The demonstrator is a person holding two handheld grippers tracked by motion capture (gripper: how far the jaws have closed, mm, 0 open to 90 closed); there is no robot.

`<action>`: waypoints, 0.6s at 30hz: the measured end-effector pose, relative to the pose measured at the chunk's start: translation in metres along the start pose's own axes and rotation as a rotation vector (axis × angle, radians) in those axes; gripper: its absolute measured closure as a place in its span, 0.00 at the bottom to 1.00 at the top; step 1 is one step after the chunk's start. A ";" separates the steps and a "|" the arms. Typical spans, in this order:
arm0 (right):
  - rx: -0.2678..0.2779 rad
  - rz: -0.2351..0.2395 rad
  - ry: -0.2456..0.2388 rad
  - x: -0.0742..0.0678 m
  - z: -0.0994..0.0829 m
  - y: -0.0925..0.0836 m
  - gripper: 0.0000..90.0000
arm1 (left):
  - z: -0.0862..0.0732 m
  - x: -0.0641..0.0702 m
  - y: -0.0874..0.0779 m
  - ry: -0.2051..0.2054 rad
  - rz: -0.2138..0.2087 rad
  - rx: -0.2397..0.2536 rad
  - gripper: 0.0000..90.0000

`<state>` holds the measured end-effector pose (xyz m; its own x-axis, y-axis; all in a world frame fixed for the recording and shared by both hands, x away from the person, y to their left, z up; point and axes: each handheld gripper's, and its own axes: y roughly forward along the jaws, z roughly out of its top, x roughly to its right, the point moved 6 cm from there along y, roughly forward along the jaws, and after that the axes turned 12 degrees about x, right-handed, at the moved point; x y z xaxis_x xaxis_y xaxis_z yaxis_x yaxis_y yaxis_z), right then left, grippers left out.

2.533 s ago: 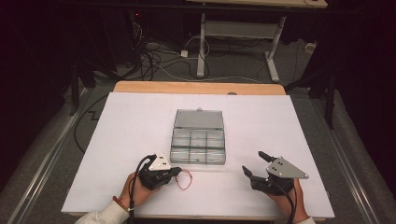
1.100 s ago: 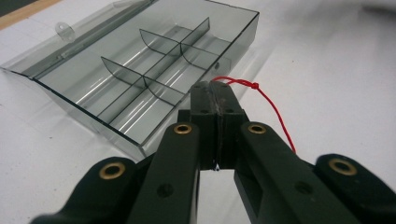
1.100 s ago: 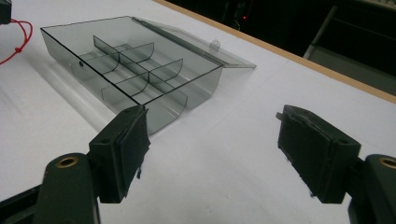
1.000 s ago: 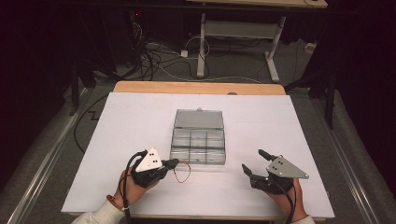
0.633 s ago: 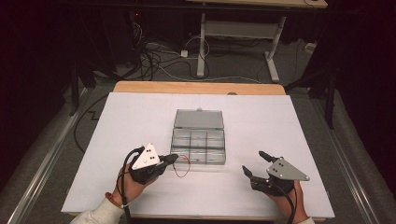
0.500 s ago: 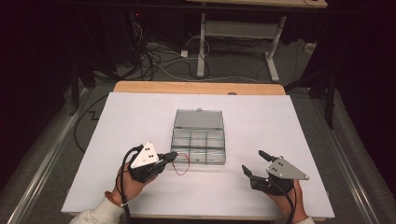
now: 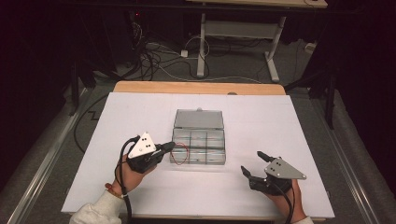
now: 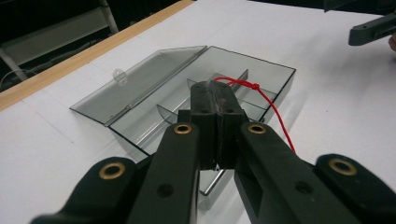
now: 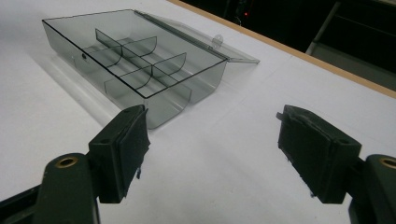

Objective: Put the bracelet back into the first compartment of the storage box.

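One red loop (image 7: 180, 154) hung pinched in my left gripper (image 7: 169, 149) at the box's (image 7: 200, 140) near-left cell, right gripper (image 7: 250, 164) spread idle; I judged it best lowered centred, clear of dividers

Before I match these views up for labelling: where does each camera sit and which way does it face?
High view: above the person's side, looking forward and down at the table; both forearms, left gripper, right gripper.
Left gripper view: rides that gripper, facing the clear box; shut jaws pinching red string.
Right gripper view: faces the box from the other side; open jaws.
All share the box.
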<state>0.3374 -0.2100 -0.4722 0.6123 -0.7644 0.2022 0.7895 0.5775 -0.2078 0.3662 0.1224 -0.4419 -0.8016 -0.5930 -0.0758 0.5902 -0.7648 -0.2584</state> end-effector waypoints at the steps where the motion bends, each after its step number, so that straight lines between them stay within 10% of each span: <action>1: -0.001 0.000 0.002 0.000 0.000 0.000 0.27 | 0.000 -0.002 0.001 -0.002 0.007 0.001 0.96; 18: -0.025 0.005 -0.002 -0.002 -0.006 0.004 0.27 | 0.000 -0.035 0.042 0.041 0.104 -0.047 0.96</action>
<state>0.3390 -0.2084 -0.4788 0.6163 -0.7609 0.2028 0.7852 0.5738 -0.2329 0.4186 0.1112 -0.4503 -0.7404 -0.6565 -0.1440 0.6657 -0.6867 -0.2922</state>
